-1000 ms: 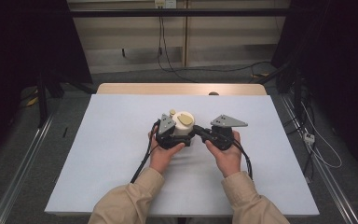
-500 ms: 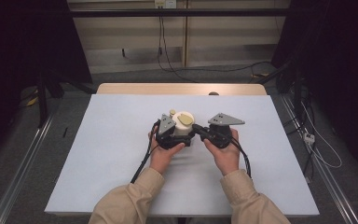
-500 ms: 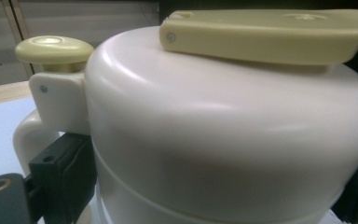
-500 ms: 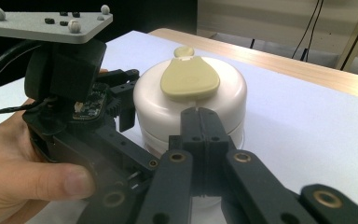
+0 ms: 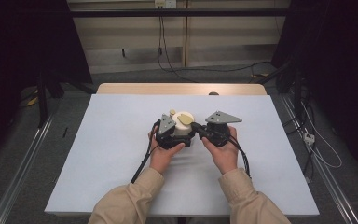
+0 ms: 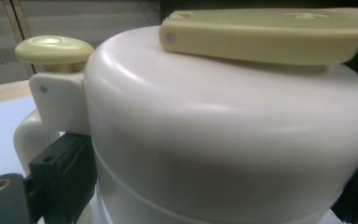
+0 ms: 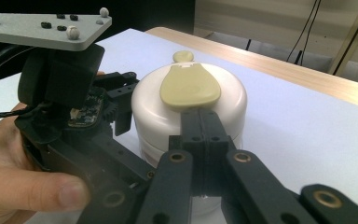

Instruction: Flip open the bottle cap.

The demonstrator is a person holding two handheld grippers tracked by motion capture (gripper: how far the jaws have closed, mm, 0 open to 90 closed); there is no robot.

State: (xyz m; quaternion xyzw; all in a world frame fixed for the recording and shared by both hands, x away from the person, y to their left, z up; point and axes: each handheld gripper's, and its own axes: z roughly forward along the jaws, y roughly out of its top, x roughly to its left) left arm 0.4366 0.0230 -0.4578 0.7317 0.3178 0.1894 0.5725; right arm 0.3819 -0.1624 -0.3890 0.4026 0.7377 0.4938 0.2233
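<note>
Surroundings: dark room with cables on the floor behind a wide white tabletop that has a wooden strip along its far edge.
Jug: a squat cream jug stands upright near the middle of the tabletop, between the two hands. It has a yellow-green flap lid on top, a round yellow-green button at the back, and a cream handle beneath that button.
Left tongs: they reach around the jug's body from the person's side. One black pad sits against the wall beside the handle and the other shows at the opposite edge of the left gripper view, so the tongs look clamped on the body, most likely to keep the jug from sliding or turning.
Right tongs: the two tips are pressed flat together with nothing between them. They point at the jug's side just under the front lip of the flap lid, seemingly poised to push up or lever the lid; contact with the lid cannot be confirmed.
Open room: bare tabletop lies on every side of the jug, and all edges are well away.
Tight spot: both tongs crowd close at the jug, so the right one has little sideways room.
</note>
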